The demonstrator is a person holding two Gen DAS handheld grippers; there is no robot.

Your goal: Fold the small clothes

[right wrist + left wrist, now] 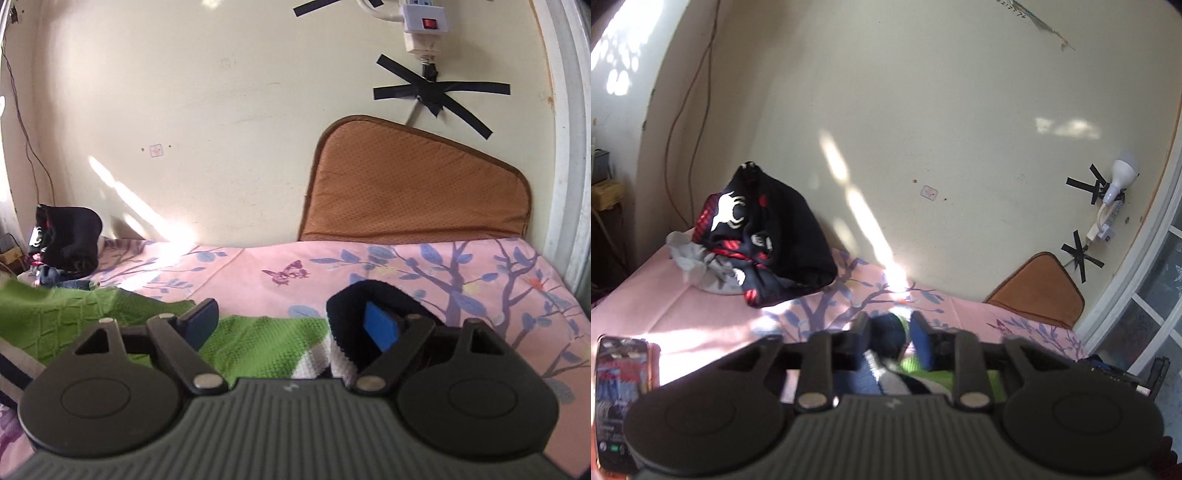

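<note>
Two grippers: we work a green, white and navy knitted garment (258,339) lying on the pink floral bed sheet (424,269).
Left gripper (889,332): jaws narrowed around the navy hem, apparently pinching it for lifting.
Right gripper (291,325): jaws apart, one blue pad tucked inside the navy cuff.
Writing: none legible; the phone screen (622,398) is blurred.

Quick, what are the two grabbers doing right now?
Left gripper: shut on the sweater.
Right gripper: open, over the sweater, holding nothing.
</note>
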